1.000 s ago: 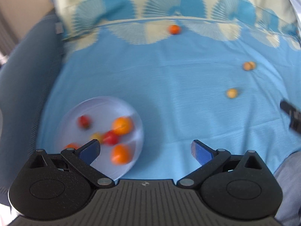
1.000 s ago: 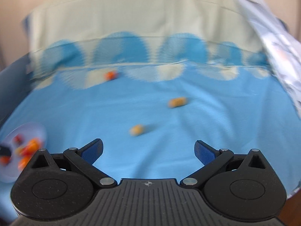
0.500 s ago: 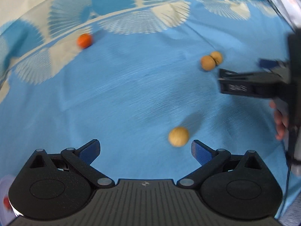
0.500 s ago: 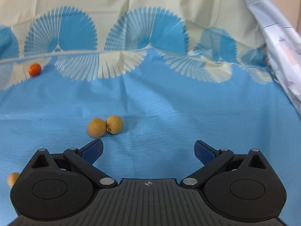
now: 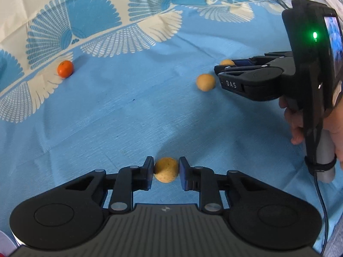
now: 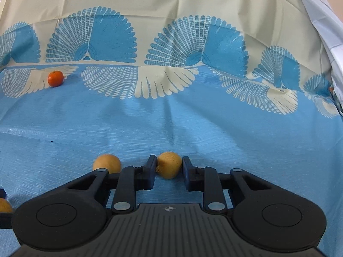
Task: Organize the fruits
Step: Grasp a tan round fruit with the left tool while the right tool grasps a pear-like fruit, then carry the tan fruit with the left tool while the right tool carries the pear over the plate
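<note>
Fruits: left gripper [image 5: 166,169] & right gripper [image 6: 168,167], angled down, each pinch one.

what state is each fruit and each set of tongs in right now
left tongs: shut on a tan fruit
tan fruit in left tongs: gripped, on the cloth
right tongs: shut on another tan fruit
tan fruit in right tongs: gripped, on the cloth
loose tan fruit: free, beside the right tongs
orange fruit: free, far back on the cloth
blue cloth: spread flat, slightly creased
</note>
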Demonstrator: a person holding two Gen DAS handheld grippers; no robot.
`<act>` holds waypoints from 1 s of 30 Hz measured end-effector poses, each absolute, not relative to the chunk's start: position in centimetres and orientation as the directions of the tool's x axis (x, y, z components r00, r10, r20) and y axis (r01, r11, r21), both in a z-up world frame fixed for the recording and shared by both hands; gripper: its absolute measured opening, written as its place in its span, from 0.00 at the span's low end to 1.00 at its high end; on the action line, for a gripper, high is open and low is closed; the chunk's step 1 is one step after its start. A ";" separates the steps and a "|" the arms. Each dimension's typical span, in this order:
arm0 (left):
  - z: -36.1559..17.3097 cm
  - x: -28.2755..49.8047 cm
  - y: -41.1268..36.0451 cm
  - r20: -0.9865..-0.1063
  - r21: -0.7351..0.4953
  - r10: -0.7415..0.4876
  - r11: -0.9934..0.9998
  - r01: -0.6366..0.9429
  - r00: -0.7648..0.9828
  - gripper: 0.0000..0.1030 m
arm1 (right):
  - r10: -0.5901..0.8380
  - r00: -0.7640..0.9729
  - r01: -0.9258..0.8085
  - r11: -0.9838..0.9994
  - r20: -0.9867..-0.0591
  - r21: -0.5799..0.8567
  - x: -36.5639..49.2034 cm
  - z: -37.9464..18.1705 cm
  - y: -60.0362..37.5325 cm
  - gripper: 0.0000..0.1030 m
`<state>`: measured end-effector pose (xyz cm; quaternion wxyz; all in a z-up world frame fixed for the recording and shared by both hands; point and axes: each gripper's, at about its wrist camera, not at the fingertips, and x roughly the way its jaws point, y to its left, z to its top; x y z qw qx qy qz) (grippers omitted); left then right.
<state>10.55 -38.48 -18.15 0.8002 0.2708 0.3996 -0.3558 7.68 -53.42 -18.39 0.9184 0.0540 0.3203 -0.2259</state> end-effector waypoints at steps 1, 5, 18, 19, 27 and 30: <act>-18.0 10.3 -38.4 -0.833 0.150 -0.352 0.600 0.786 0.428 0.27 | -0.387 0.682 0.468 0.883 -0.620 -0.037 7.3 -18.2 -53.4 0.25; -16.6 9.2 -37.5 -0.819 0.171 -0.353 0.603 0.780 0.452 0.27 | -0.412 0.659 0.529 0.849 -0.629 0.000 4.8 -17.0 -52.8 0.25; -7.6 5.5 -27.2 -0.837 0.163 -0.247 0.740 0.652 0.489 0.27 | -0.349 0.750 0.461 0.885 -0.563 0.067 -3.3 -7.9 -42.8 0.26; -6.8 5.3 -26.0 -0.837 0.161 -0.235 0.757 0.633 0.494 0.27 | -0.325 0.760 0.437 0.897 -0.562 0.072 -3.7 -7.3 -41.6 0.26; -1.8 2.8 -15.7 -0.838 0.139 -0.157 0.865 0.482 0.523 0.27 | -0.116 0.822 0.238 0.959 -0.558 0.151 -6.9 -2.1 -31.3 0.26; -0.4 1.6 -12.1 -0.830 0.138 -0.135 0.891 0.433 0.542 0.27 | -0.041 0.834 0.161 0.972 -0.550 0.171 -7.9 -0.5 -27.7 0.26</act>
